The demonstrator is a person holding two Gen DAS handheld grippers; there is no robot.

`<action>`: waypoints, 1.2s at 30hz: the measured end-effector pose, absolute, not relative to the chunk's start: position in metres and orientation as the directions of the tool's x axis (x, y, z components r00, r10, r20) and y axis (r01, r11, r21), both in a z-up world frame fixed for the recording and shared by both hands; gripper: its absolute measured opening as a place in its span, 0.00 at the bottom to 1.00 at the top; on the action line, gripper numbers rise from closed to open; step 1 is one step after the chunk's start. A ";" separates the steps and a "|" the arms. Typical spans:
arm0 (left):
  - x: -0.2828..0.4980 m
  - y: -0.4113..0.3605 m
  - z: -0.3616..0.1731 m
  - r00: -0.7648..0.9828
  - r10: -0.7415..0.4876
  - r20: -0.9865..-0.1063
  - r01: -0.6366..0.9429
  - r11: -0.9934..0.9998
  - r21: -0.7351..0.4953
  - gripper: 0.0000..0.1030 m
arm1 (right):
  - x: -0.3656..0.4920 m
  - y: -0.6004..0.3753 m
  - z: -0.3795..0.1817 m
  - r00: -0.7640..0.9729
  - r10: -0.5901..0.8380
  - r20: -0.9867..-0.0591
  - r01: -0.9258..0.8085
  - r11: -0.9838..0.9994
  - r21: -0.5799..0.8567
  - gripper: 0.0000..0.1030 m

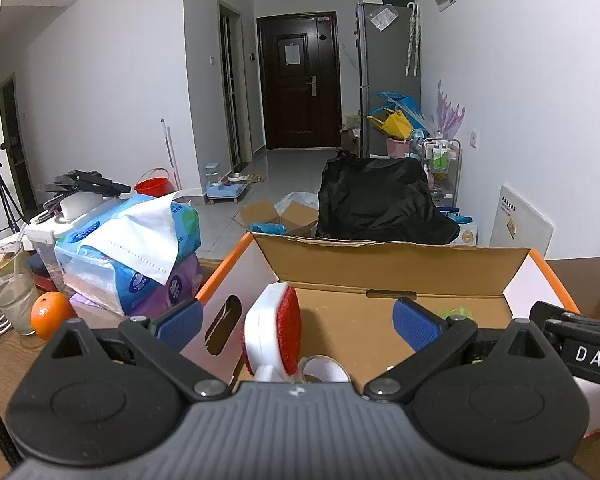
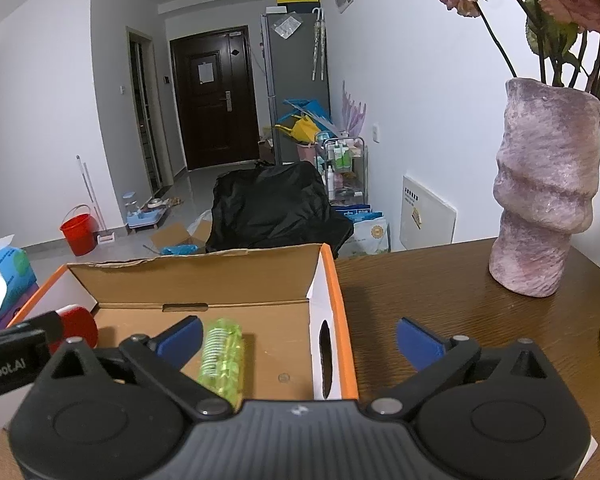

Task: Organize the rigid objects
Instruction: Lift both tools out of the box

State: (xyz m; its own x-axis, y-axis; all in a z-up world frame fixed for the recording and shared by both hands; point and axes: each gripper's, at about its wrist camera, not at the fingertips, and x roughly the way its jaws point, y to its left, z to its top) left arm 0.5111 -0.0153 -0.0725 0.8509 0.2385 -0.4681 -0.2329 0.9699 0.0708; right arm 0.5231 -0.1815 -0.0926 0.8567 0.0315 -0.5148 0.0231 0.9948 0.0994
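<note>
Left wrist view: our left gripper (image 1: 298, 320) is spread wide over the open cardboard box (image 1: 380, 264) with the orange rim, which fills the middle of the frame. Between the blue pads (image 1: 414, 326) stands a white brush with a red face (image 1: 276, 332), tilted inside the box at lower centre; neither pad touches it. A roll of clear tape (image 1: 326, 368) lies just below the brush. At the left of the frame we see an orange (image 1: 52, 314), a drinking glass (image 1: 8, 292) and tissue packs (image 1: 140, 240) on the brown table (image 1: 4, 356). The other gripper's black body pokes in from the right edge.

In the right wrist view our right gripper (image 2: 298, 338) is also spread wide, nothing pinched. Its left pad hangs inside the box (image 2: 204, 276); its right pad is over the bare table (image 2: 428, 292), outside the box wall. A green translucent roller with a spring inside (image 2: 222, 360) lies on the box floor, just right of the left pad. We cannot tell whether they touch. A pink vase (image 2: 544, 200) with dried roses stands at the right of the frame.
</note>
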 end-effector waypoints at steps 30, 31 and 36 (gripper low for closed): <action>0.450 -0.011 -0.065 0.876 0.196 -0.440 -0.177 0.981 0.085 1.00 | 0.447 -0.192 -0.074 0.891 0.066 -0.449 -0.057 0.998 0.033 1.00; 0.447 -0.011 -0.065 0.877 0.196 -0.440 -0.176 0.981 0.086 1.00 | 0.444 -0.191 -0.073 0.892 0.070 -0.446 -0.062 0.998 0.031 1.00; 0.434 -0.010 -0.066 0.878 0.189 -0.440 -0.163 0.982 0.097 1.00 | 0.425 -0.188 -0.069 0.897 0.088 -0.434 -0.088 0.996 0.021 1.00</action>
